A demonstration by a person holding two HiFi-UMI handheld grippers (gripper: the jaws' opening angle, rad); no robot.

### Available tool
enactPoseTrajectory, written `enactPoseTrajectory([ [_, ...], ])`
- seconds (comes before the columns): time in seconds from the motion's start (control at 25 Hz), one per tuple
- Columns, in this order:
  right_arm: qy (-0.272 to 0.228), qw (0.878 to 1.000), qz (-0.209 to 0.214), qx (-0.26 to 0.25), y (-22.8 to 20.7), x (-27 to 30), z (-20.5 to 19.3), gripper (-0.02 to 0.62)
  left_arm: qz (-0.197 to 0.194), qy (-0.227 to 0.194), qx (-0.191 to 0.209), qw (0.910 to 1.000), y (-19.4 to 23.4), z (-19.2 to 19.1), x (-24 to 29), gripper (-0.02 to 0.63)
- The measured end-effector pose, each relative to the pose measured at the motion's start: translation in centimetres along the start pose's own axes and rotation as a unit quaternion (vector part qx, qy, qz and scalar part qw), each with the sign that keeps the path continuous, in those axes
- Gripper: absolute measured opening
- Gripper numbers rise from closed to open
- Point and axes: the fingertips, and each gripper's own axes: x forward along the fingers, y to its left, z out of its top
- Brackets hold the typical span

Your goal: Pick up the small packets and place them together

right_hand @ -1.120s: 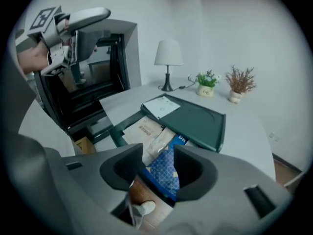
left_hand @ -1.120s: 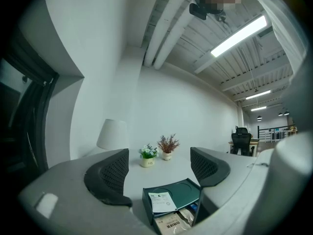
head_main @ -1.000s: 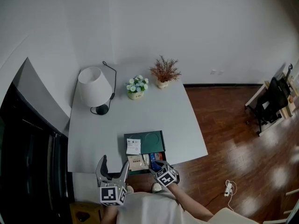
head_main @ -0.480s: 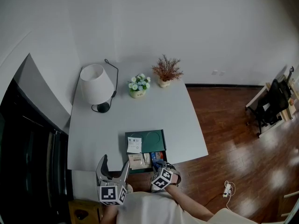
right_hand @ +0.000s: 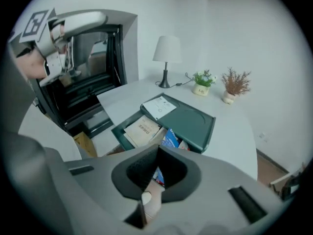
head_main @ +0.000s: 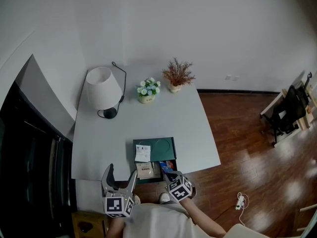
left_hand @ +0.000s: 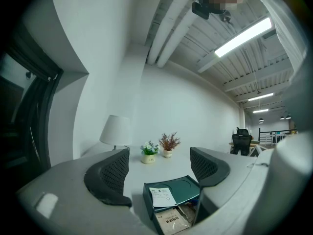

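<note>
At the near edge of the white table, my right gripper, its jaws just closed, pinches a blue packet at the open end of the green box. A tan packet lies flat in the box beside it. A white printed slip rests on the box's green top. I cannot read the print on the slip or packets. My left gripper hangs level left of the box, jaws wide apart, holding nothing.
</note>
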Motion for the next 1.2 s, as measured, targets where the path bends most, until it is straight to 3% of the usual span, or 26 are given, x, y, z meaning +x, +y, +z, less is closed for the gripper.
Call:
enactPoseTrajectory([
  [0.28, -0.103, 0.992, -0.015, 0.077, -2.4, -6.0, 4.9, 0.003, -0.004, -0.001, 0.001, 1.0000, -0.5, 0.1, 0.0, 0.385],
  [0.52, -0.142, 0.985, -0.066, 0.066, -6.5, -6.5, 8.6, 0.003, -0.008, -0.004, 0.000, 1.0000, -0.7, 0.1, 0.0, 0.385],
  [0.68, -0.117, 0.987, -0.109, 0.005, -9.2, -2.8, 9.7, 0.002, -0.003, -0.006, -0.002, 1.0000, -0.5, 0.1, -0.3, 0.383],
  [0.8, -0.077, 0.992, -0.098, -0.022, -9.0, 1.6, 8.6, 0.002, 0.001, -0.006, -0.002, 1.0000, -0.2, 0.2, -0.7, 0.381],
  [1.0, -0.055, 0.997, -0.035, 0.030, -5.9, 6.6, 7.2, 0.002, 0.009, -0.005, 0.000, 0.9999, 0.4, 0.4, -1.2, 0.382],
  [1.2, -0.054, 0.985, -0.027, 0.163, -5.8, 9.2, 6.1, 0.003, 0.011, -0.004, -0.001, 0.9999, 0.5, 0.3, -1.3, 0.380],
])
